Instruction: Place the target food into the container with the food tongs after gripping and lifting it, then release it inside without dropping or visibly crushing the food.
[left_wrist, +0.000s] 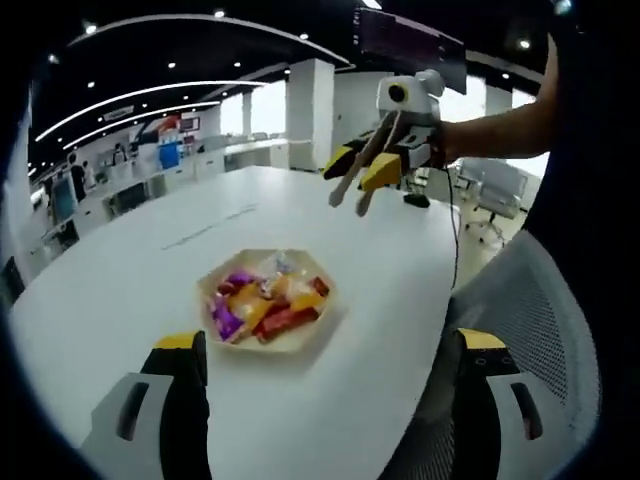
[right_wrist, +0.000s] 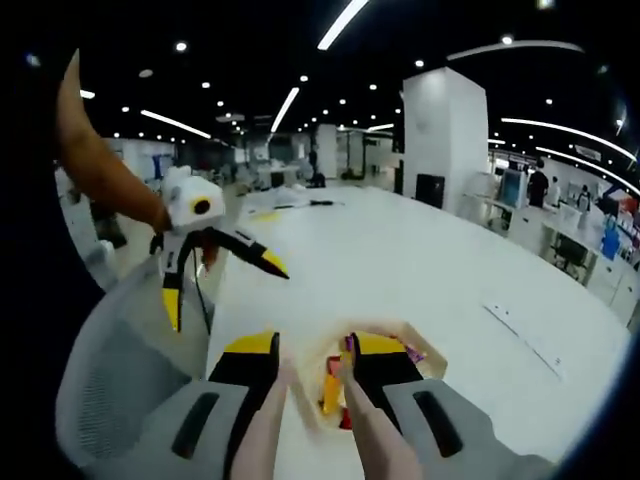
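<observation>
A pale, many-sided dish (left_wrist: 312, 338) sits on the white table (left_wrist: 130, 280), filled with wrapped sweets (left_wrist: 262, 302) in purple, orange and red. My left gripper (left_wrist: 330, 342) stands wide open before the dish, nothing between its jaws. Beyond the dish, above the table, my right gripper (left_wrist: 360, 168) is shut on beige food tongs (left_wrist: 350, 186) that point down towards it. In the right gripper view the right gripper (right_wrist: 315, 352) holds the tongs (right_wrist: 265, 430) over the sweets (right_wrist: 331, 392); the tong tips look empty. The left gripper (right_wrist: 222, 288) hangs open at the left.
A grey mesh chair (left_wrist: 530, 300) stands at the table's edge beside the dish, also seen as the chair (right_wrist: 110, 380). A small black object (left_wrist: 417, 200) lies near the far edge. A person's forearm (left_wrist: 500, 125) reaches in. Desks and people fill the office behind.
</observation>
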